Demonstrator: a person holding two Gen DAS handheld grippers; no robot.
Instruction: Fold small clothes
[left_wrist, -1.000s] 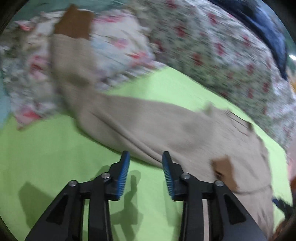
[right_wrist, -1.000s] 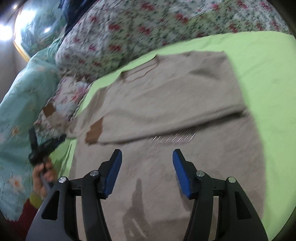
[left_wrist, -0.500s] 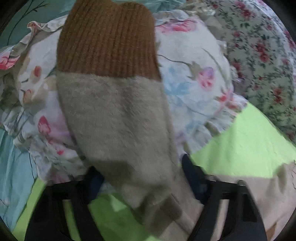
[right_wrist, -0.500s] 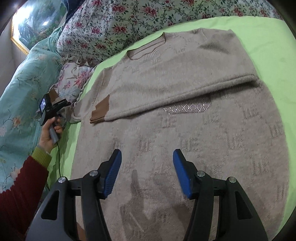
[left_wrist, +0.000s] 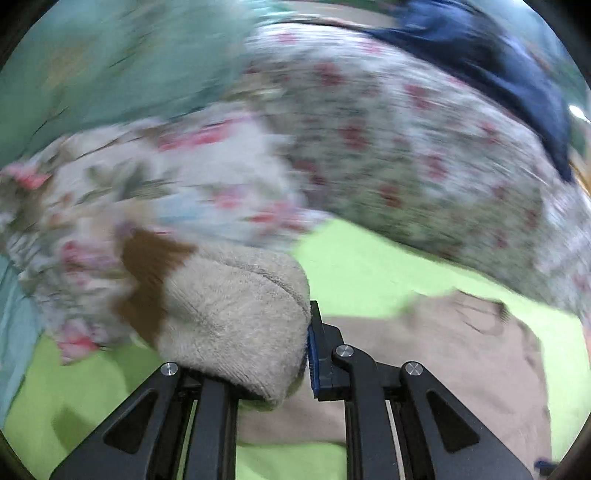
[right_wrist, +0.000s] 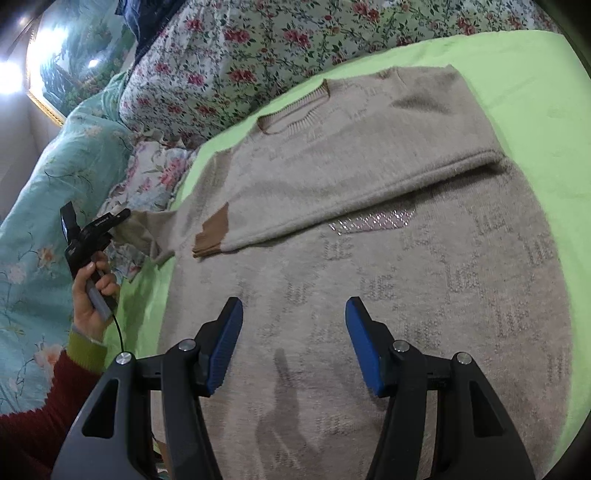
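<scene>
A beige knitted sweater lies flat on the green sheet, neck toward the pillows. One sleeve is folded across its chest, with a brown cuff. The other sleeve, beige with a brown cuff, is bunched between the jaws of my left gripper, which is shut on it at the sweater's left edge. It also shows in the right wrist view. My right gripper is open and empty, hovering above the sweater's lower body.
Floral pillows and a smaller floral cushion lie beyond the sweater. A teal floral quilt borders the left side. A dark blue cloth lies on the pillows. A framed picture hangs at far left.
My left gripper went to the spread-out sleeve, closed on it and now lifts it, bunched, with the view swinging. The right gripper has hardly moved.
</scene>
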